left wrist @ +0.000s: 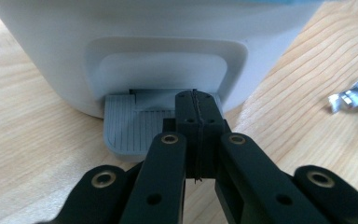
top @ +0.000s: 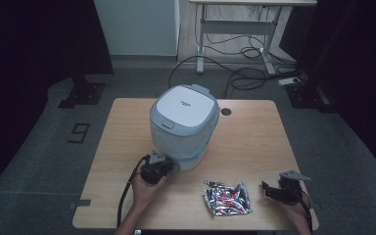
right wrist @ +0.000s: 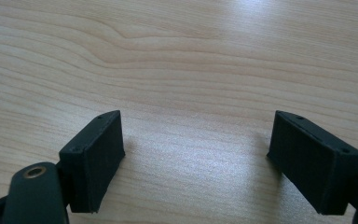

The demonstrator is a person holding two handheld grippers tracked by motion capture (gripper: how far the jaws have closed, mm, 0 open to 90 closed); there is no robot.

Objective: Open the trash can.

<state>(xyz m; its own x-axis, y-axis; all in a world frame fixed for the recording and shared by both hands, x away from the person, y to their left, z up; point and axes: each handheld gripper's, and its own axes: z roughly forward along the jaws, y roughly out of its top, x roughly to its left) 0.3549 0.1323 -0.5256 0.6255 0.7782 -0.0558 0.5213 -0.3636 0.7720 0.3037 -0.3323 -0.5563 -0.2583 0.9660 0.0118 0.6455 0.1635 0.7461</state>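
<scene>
A white and grey pedal bin [top: 183, 125] with its lid down stands in the middle of the wooden table [top: 254, 147]. My left gripper [top: 157, 165] is at the bin's front foot. In the left gripper view its jaws are pressed together, and its tips [left wrist: 196, 100] rest on the ribbed grey pedal [left wrist: 130, 128] under the bin's recess. A crumpled silver and red wrapper [top: 227, 197] lies near the front edge. My right gripper [top: 280, 190] sits to the right of the wrapper, low over bare wood, its pads [right wrist: 95, 156] wide apart with nothing between them.
A cable hole [top: 226, 111] sits in the table's far right part. Beyond the table are a white cabinet [top: 137, 24], a desk frame [top: 235, 29] and loose cables [top: 245, 73] on the floor. Black curtains flank both sides.
</scene>
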